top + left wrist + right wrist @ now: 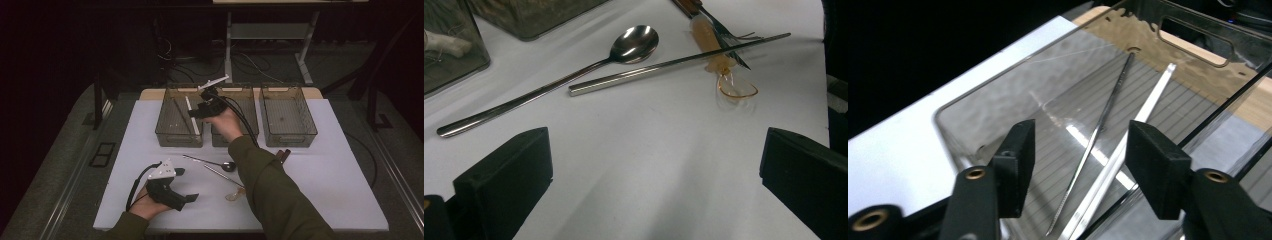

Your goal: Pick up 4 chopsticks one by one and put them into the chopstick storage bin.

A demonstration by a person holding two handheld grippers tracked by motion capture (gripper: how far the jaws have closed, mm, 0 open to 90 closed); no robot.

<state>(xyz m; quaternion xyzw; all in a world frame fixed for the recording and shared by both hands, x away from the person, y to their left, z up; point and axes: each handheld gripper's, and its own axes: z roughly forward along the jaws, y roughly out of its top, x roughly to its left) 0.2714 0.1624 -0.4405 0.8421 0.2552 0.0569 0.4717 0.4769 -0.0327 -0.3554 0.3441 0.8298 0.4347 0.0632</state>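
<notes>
White tabletop (320, 165) carries three clear bins in the high view; the right gripper (196, 111) hovers over the left bin (171, 134), while the left gripper (187, 185) rests low near a long spoon (210, 161).

Left gripper view: its jaws stand wide apart with bare tabletop between them; the spoon (549, 85) and a steel chopstick (674, 65) lie beyond, well apart from them.

Right gripper view: the jaws are parted, gripping nothing. Two chopsticks (1098, 130) lie below on the bin floor, seen between the jaws and not touching them.
</notes>
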